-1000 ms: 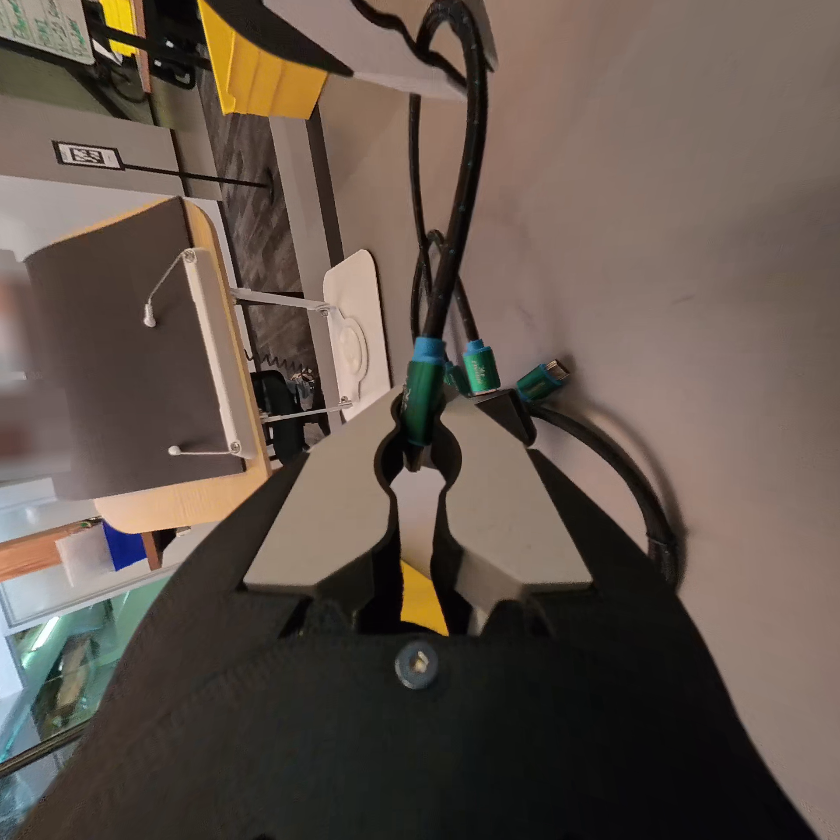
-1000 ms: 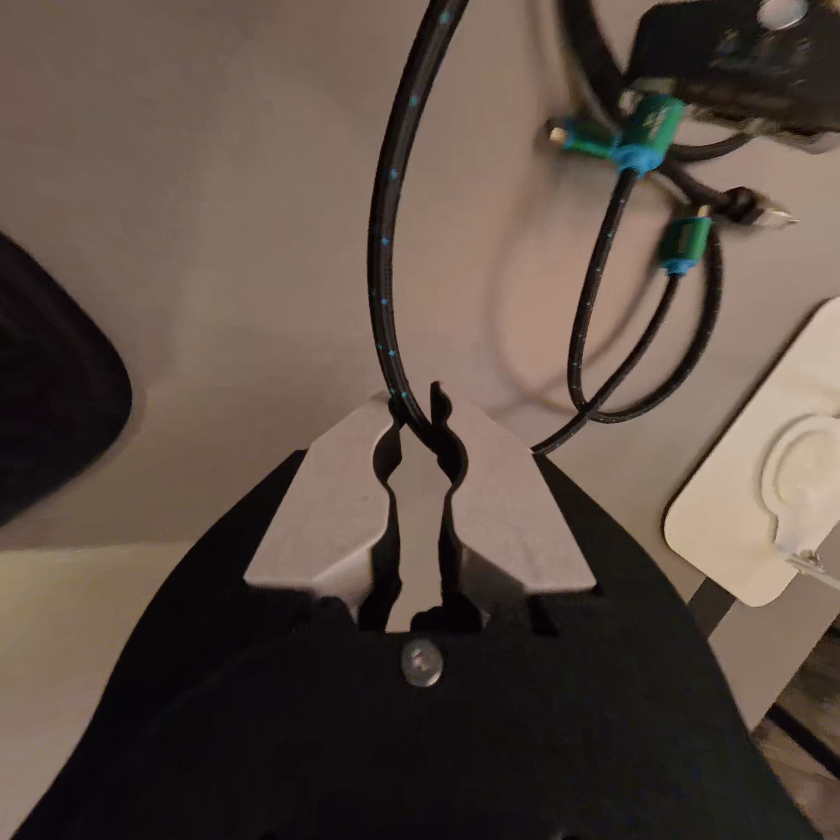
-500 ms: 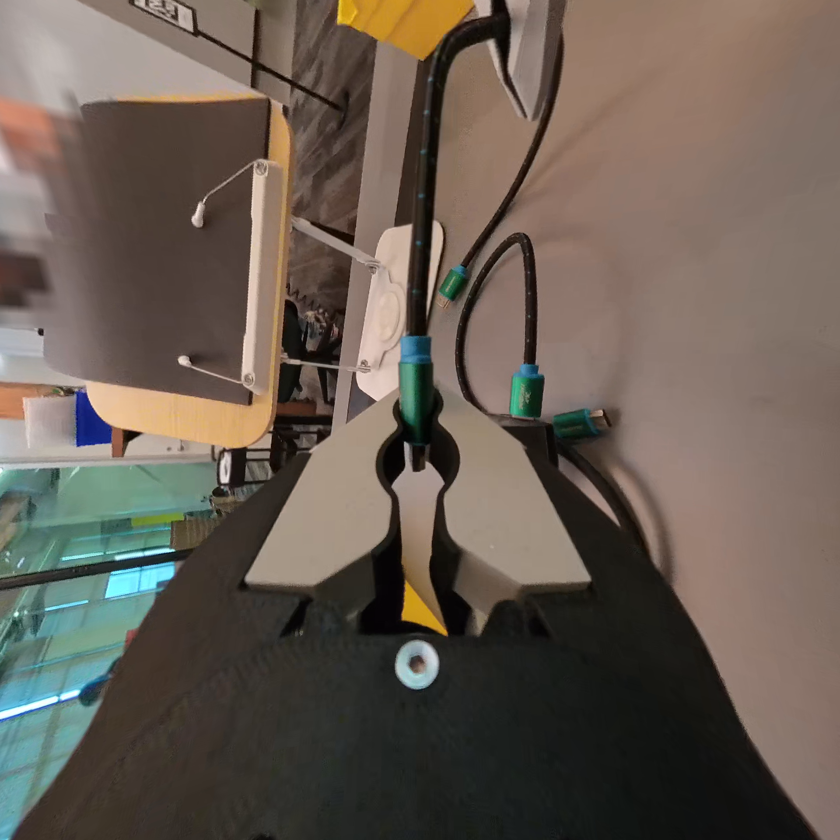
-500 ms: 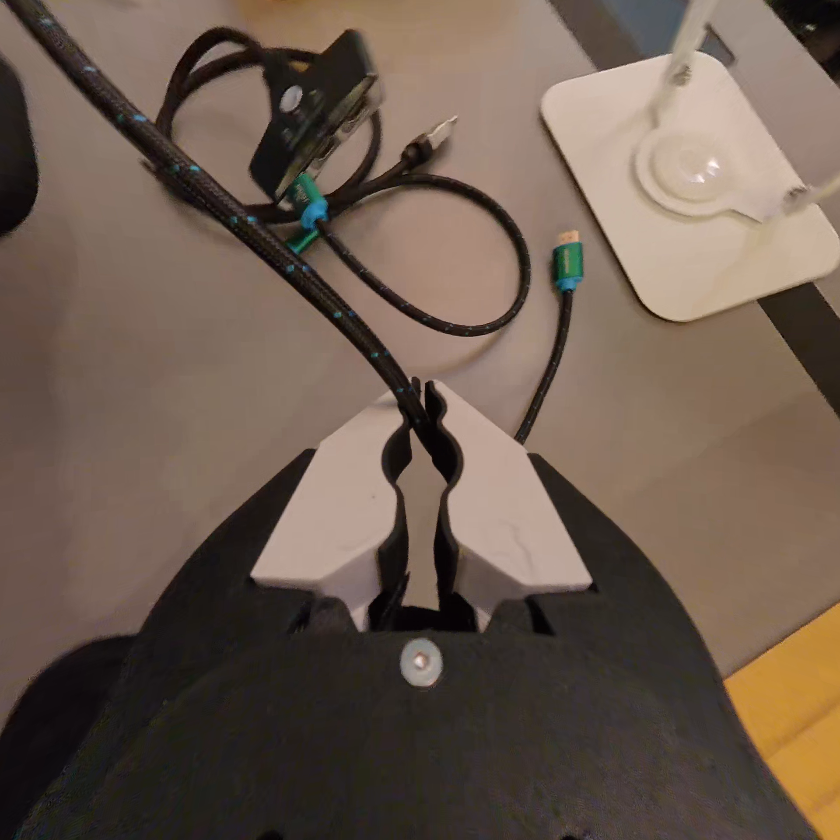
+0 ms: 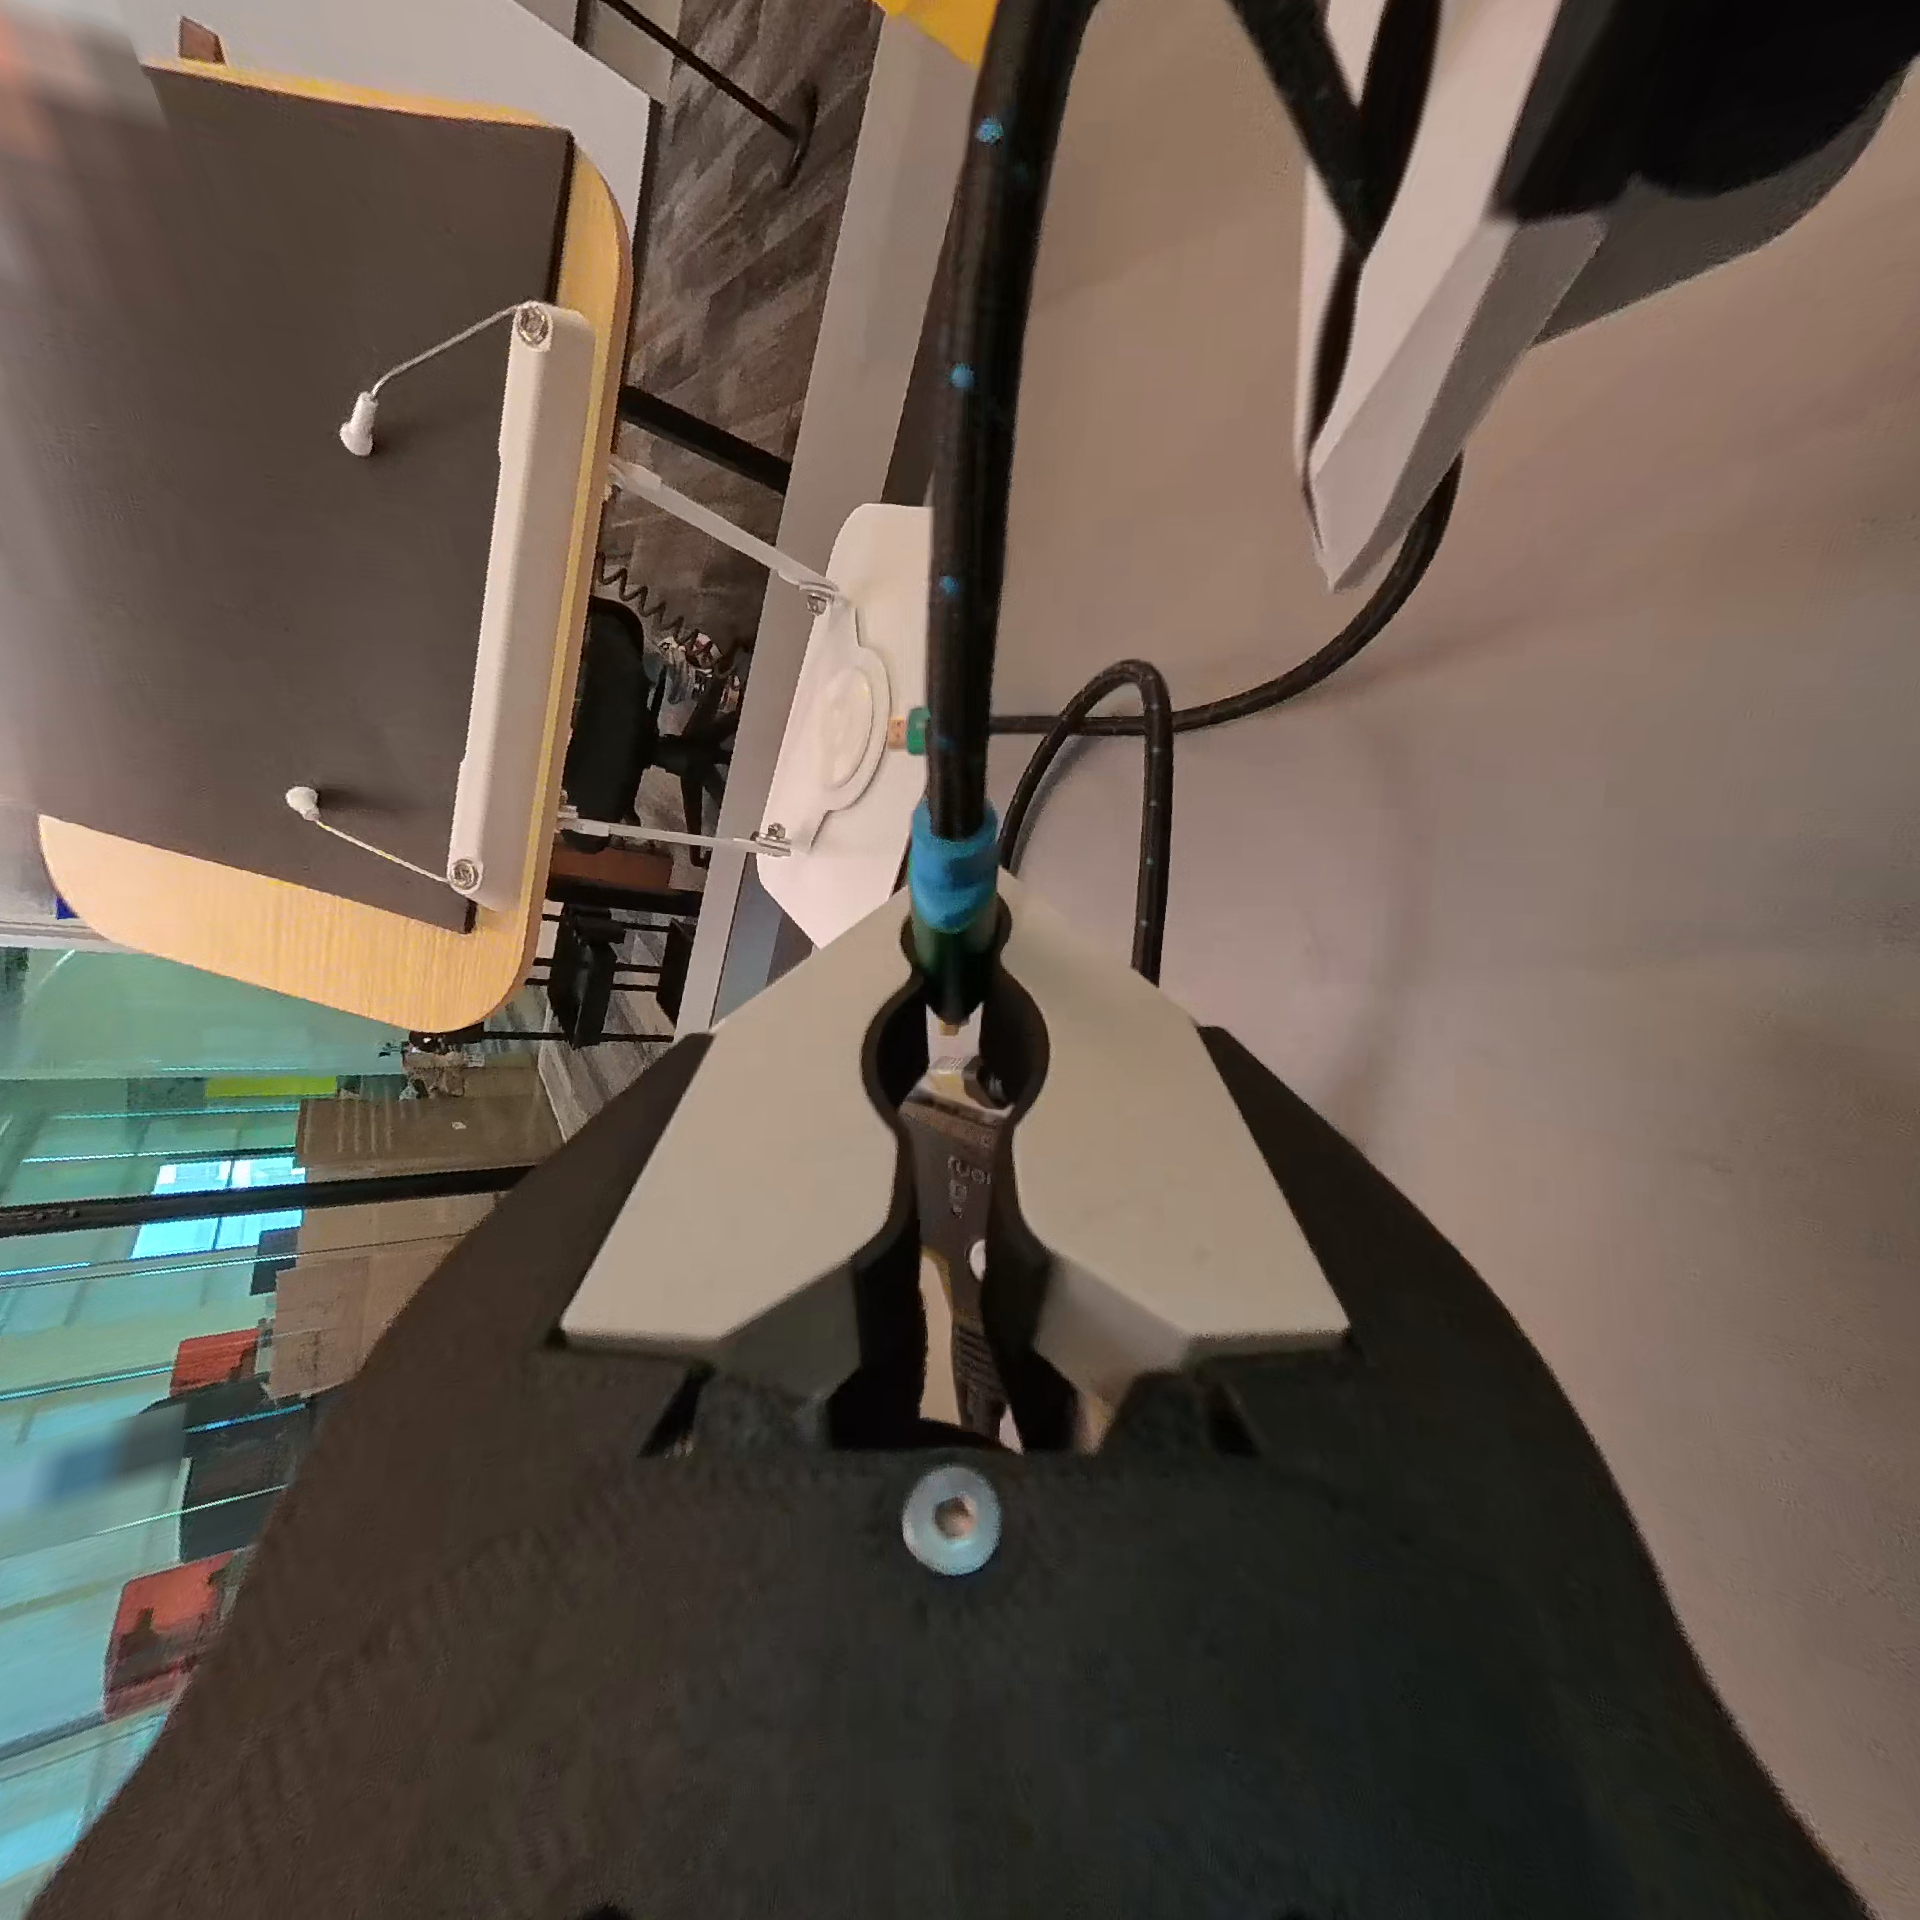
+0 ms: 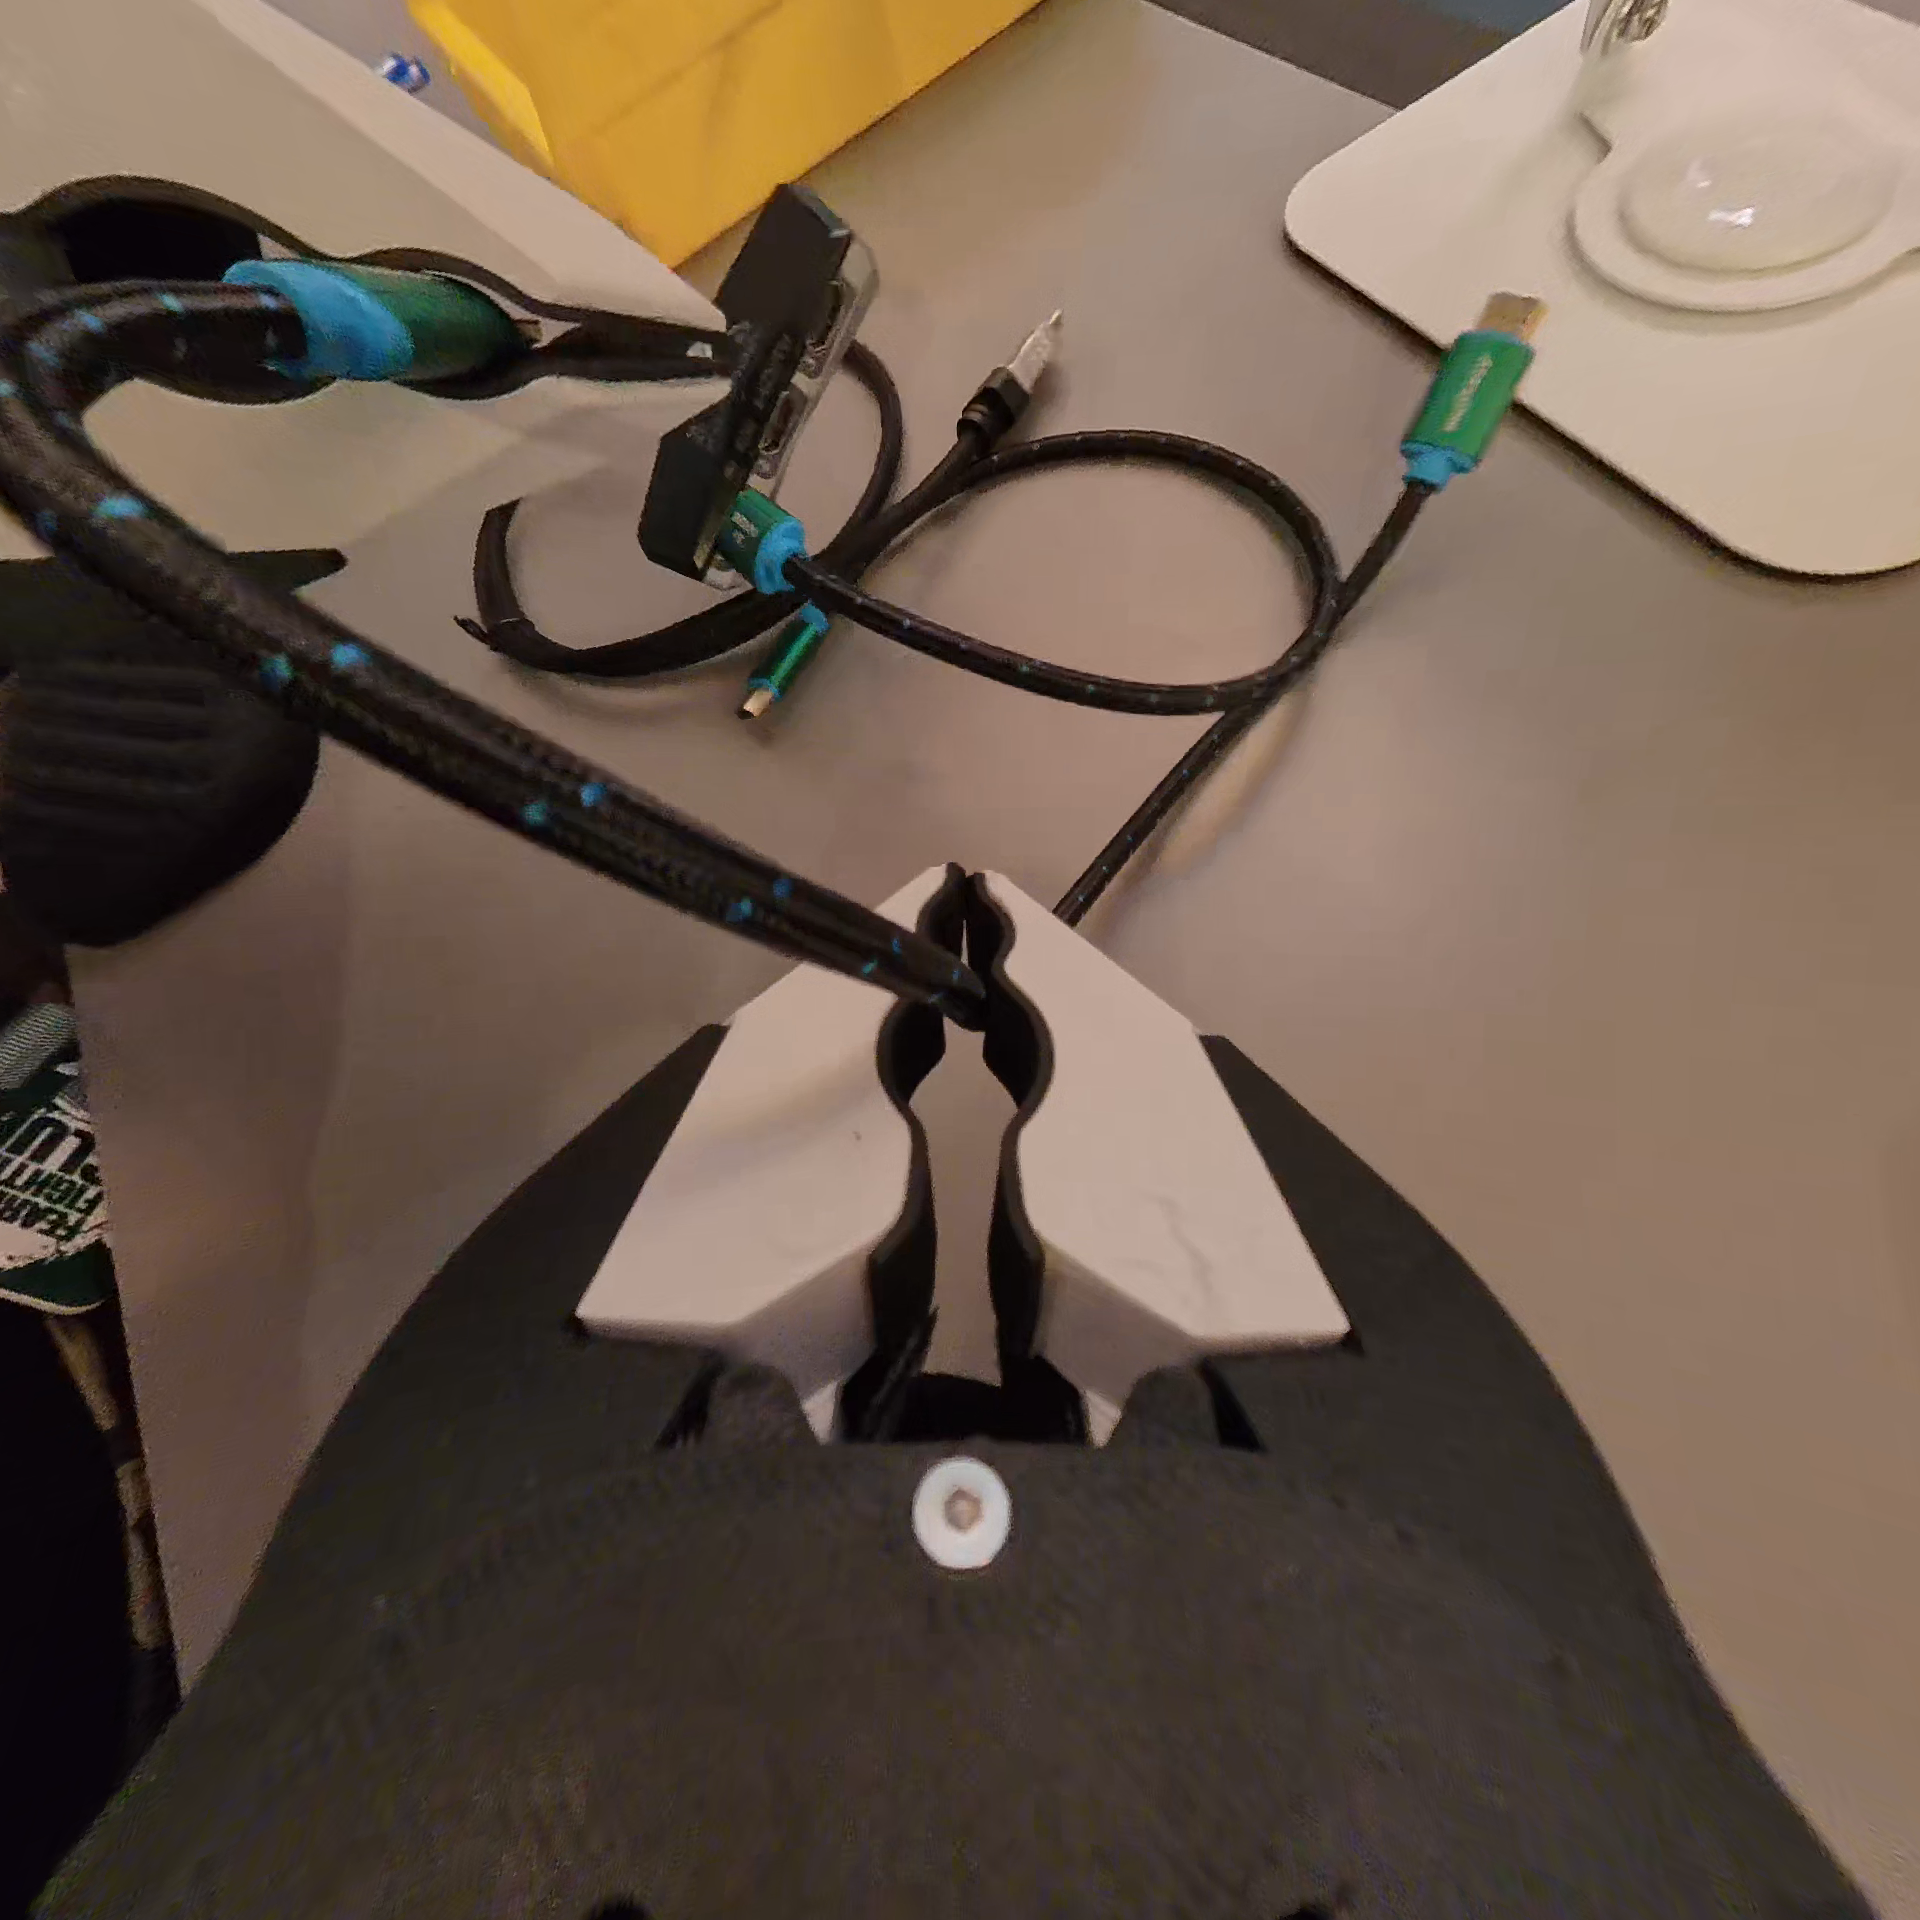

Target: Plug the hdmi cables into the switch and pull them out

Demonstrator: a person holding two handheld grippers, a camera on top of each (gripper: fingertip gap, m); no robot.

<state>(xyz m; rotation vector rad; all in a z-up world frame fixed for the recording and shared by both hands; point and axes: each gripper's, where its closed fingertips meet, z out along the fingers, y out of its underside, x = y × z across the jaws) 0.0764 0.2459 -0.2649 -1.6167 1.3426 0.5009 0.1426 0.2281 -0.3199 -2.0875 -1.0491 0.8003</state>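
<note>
My left gripper (image 5: 954, 925) is shut on a green HDMI plug (image 5: 951, 935) with a blue collar. The plug's metal tip points at the black switch (image 5: 961, 1153), a short gap away. In the right wrist view the same plug (image 6: 436, 322) sits in the left gripper (image 6: 623, 343), just left of the switch (image 6: 769, 384). My right gripper (image 6: 961, 883) is shut on this plug's braided black cable (image 6: 520, 790), which it holds above the table. A second green plug (image 6: 764, 540) sits in the switch's near end.
On the grey table (image 6: 1455, 935) lie a loose small green plug (image 6: 779, 665), a silver USB plug (image 6: 1023, 364) and another green HDMI plug (image 6: 1465, 390) beside a white stand base (image 6: 1507, 260). A yellow object (image 6: 707, 94) lies behind the switch. About 9 cm separates my left fingertips from my right.
My left gripper has carried the plug up to the switch, which now shows right in front of its tip. My right gripper has slid along the cable and now faces the switch.
</note>
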